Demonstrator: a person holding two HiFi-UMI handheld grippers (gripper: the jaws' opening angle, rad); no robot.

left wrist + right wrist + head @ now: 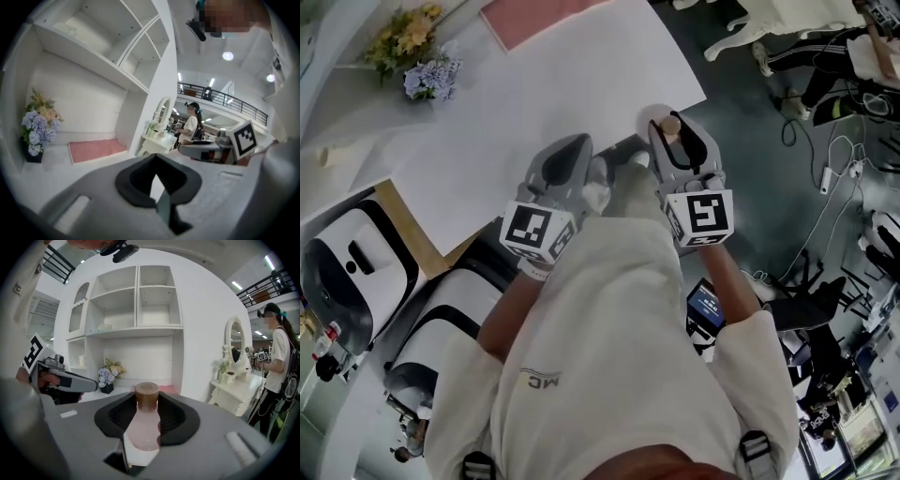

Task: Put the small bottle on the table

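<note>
Two claws are hovering side by side at the near edge of the white bench [534, 94]. At one o'clock in the head view, the right claw [673, 139] is clamping the small bottle [146, 425], pink-bodied with a brown cap, upright between its black pads and off the surface. Beside it, at eleven o'clock, the left claw [157, 183] is pinched together on nothing. Flowers [417, 52] are standing at ten o'clock on the bench, near a pink mat [525, 19].
</note>
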